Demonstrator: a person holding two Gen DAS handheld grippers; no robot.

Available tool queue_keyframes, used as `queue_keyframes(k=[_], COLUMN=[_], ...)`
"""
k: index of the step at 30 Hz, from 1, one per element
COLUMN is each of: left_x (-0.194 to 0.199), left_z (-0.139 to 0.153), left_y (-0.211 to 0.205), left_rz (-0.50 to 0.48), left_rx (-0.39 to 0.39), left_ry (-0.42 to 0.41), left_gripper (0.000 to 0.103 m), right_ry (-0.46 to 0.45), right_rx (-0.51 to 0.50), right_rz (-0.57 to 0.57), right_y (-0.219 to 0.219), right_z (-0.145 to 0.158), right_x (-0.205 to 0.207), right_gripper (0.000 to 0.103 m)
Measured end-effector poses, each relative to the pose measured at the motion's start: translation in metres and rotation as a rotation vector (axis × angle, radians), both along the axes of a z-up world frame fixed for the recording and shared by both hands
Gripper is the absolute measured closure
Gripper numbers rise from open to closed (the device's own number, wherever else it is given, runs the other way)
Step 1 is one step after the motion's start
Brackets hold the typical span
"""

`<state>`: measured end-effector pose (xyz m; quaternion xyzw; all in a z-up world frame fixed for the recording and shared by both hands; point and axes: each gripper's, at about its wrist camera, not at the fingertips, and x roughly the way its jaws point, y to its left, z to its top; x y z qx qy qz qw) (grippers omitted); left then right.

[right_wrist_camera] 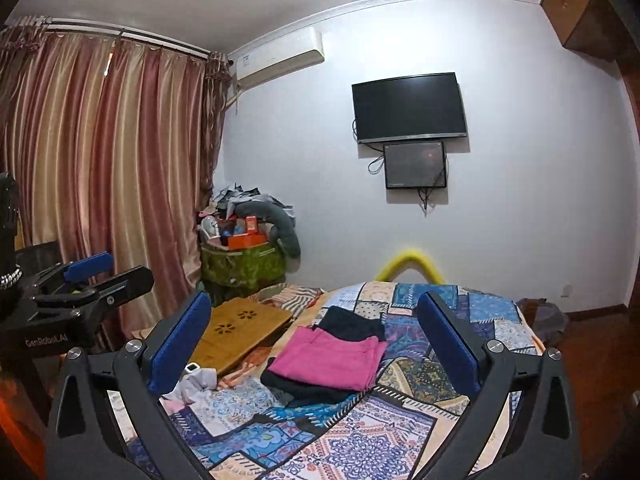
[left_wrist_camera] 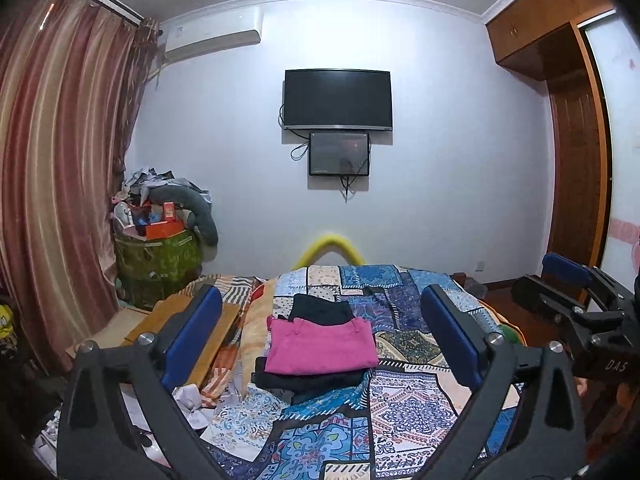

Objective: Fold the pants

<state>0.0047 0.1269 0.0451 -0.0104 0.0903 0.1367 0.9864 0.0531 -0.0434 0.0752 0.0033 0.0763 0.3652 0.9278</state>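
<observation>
Between my left gripper (left_wrist_camera: 322, 334) jaws I see nothing but air: they stand spread wide, released, raised above the bed (left_wrist_camera: 404, 404). My right gripper (right_wrist_camera: 314, 340) matches it, jaws parted and empty, held level beside the left one, well apart from any cloth.

Further out, on the patchwork bedspread (right_wrist_camera: 360, 440), the pink pants (left_wrist_camera: 322, 350) lie as a flat folded rectangle, resting on a darker folded garment (left_wrist_camera: 308, 380), with another black garment (left_wrist_camera: 320, 308) just behind them and touching. I judge the pink pair done, or nearly so; whether one of the dark pieces is next I cannot tell.

Left of the pile sit a wooden lap tray (right_wrist_camera: 240, 332) and some crumpled white cloth (right_wrist_camera: 192, 388) near the bed's edge. Beyond, a television (left_wrist_camera: 338, 98) hangs on the far wall, with curtains (right_wrist_camera: 108, 160) and a heaped green basket (right_wrist_camera: 244, 264) at the left.

My worry is the stack itself. If I reach for the dark layer beneath, a jaw could catch the pink fold and drag it open. Pinching too deep would gather the bedspread as well, and a sideways tug could tip the whole pile towards the tray.
</observation>
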Motion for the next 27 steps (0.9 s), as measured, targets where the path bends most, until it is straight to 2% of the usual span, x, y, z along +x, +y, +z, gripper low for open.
queue_keyframes(k=[27], left_x=[0.013], left_z=[-0.015], left_y=[0.010], left_rz=[-0.008], left_rx=[-0.033], left_ry=[0.051], left_gripper=[0.000], right_ry=[0.059], right_rx=[-0.013], right_rz=[-0.019], right_y=[-0.007], right_z=[-0.010], right_x=[-0.002], right_gripper=[0.001])
